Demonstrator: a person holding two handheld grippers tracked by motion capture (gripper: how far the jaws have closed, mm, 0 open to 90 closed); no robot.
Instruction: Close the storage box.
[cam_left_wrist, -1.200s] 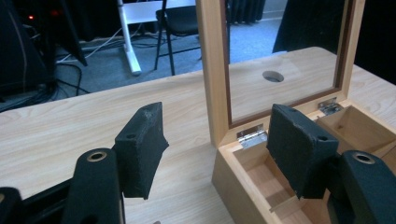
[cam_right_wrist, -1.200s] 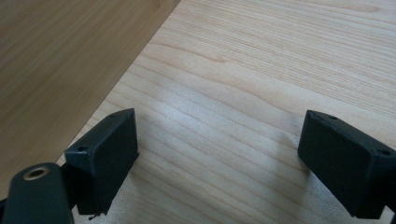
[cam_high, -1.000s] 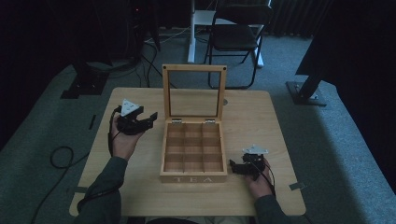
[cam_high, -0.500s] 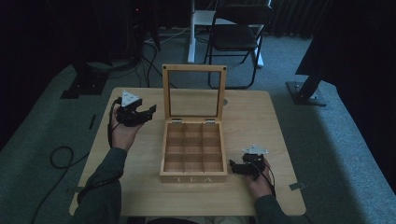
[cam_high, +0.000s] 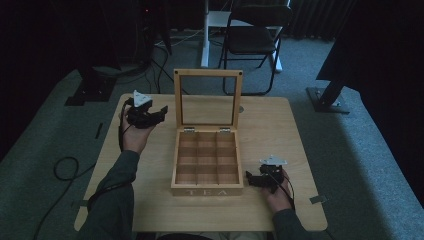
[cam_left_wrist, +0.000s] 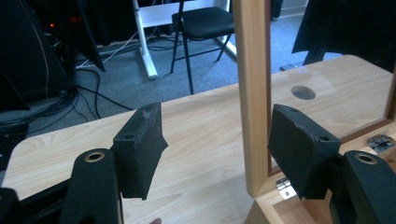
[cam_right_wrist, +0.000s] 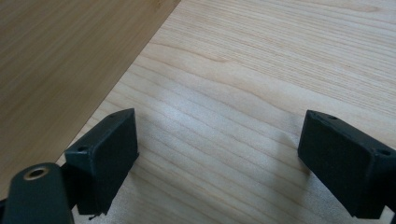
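Figure: a wooden tea box (cam_high: 207, 162) sits at the middle of the worktop (cam_high: 280, 125), its glass-paned lid (cam_high: 207, 97) raised upright on the far hinges. I see nine compartments inside the box, all bare, and the word TEA on the near front wall.

Left hand-held gripper (cam_high: 150, 114): I hold it raised to the left of the lid, jaws spread and grasping nothing. In the left gripper view the lid's left frame post (cam_left_wrist: 252, 93) stands between the two pads (cam_left_wrist: 140, 149), nearer the right-hand one, touching neither as far as I can tell.

Right hand-held gripper (cam_high: 257, 180): it rests low just to the right of the box's near corner, released, jaws wide over bare wood. The right gripper view shows the box's side wall (cam_right_wrist: 65, 60) to one side of the pads, apart from them.

Progress, as I judge it: the work in hand appears to be closing the lid, and it is barely begun. The left gripper is lined up on the frame but not yet clenched; the grip, the swing down and the seating of the lid all remain.

Orientation: the box is nearly square, its front wall facing me and its hinge line running left to right along the far edge. The lid's plane stands vertical, its pane facing me.
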